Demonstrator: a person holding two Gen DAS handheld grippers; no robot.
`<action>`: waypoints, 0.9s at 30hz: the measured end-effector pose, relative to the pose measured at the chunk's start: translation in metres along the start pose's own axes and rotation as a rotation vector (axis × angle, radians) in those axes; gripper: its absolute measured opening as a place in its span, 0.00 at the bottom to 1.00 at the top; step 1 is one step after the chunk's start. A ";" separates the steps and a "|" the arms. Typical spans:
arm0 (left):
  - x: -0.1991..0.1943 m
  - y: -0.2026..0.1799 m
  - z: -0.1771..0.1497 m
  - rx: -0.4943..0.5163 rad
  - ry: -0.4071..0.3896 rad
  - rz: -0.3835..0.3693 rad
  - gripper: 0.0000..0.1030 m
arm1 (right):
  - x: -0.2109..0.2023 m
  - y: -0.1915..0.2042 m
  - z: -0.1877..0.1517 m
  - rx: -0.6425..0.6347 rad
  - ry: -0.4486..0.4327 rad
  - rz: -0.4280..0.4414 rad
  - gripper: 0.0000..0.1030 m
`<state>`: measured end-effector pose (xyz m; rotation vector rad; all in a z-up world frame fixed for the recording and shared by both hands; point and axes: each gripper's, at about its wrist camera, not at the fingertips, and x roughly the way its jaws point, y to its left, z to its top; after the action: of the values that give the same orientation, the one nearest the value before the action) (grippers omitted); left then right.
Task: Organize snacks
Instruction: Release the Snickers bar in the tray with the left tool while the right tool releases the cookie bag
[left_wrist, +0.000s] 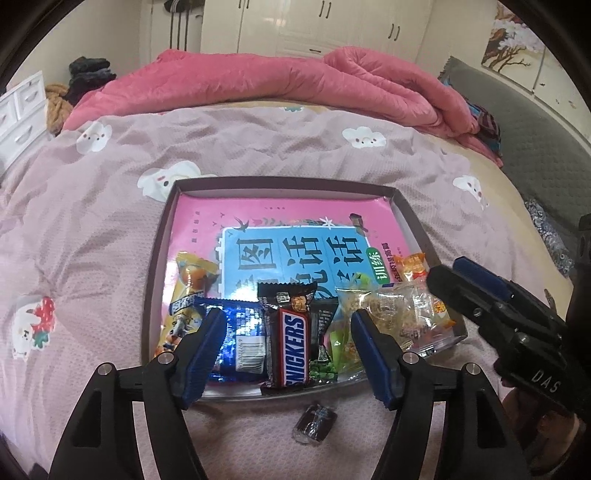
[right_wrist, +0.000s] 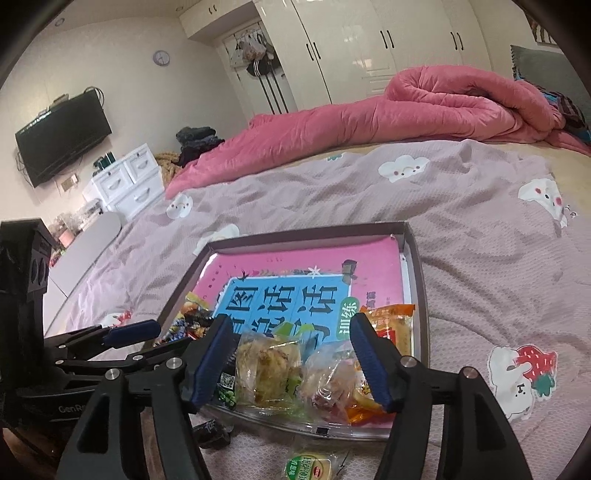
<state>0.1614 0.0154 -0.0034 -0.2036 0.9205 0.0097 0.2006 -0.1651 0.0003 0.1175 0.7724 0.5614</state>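
Observation:
A shallow dark box (left_wrist: 162, 236) (right_wrist: 417, 266) lined with a pink book lies on the bed. Snacks fill its near side: a Snickers bar (left_wrist: 293, 345), a blue packet (left_wrist: 240, 339), a yellow packet (left_wrist: 186, 291), green packets (left_wrist: 341, 332) and clear-wrapped pastries (right_wrist: 266, 365). My left gripper (left_wrist: 288, 347) is open and empty above the Snickers bar. My right gripper (right_wrist: 291, 358) is open and empty above the pastries; it also shows in the left wrist view (left_wrist: 461, 273). A small dark candy (left_wrist: 314, 422) and a green-and-yellow packet (right_wrist: 308, 465) lie on the sheet in front of the box.
The bed has a mauve sheet (left_wrist: 92, 221) with cloud prints. A rolled pink duvet (left_wrist: 295, 81) lies at the far side. A grey headboard (left_wrist: 535, 147) is on the right. White drawers (right_wrist: 125, 181) and a wall television (right_wrist: 62, 136) stand at the left.

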 end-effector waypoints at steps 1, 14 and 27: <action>-0.003 0.001 0.000 -0.001 -0.004 0.000 0.70 | -0.003 -0.001 0.000 0.004 -0.010 0.001 0.67; -0.022 0.008 -0.018 0.008 -0.007 0.004 0.70 | -0.030 -0.010 -0.009 0.045 -0.043 -0.029 0.70; -0.027 -0.003 -0.041 0.058 0.024 0.003 0.77 | -0.047 0.000 -0.033 0.040 -0.014 -0.064 0.80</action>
<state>0.1132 0.0072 -0.0057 -0.1492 0.9436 -0.0167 0.1504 -0.1928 0.0059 0.1337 0.7714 0.4843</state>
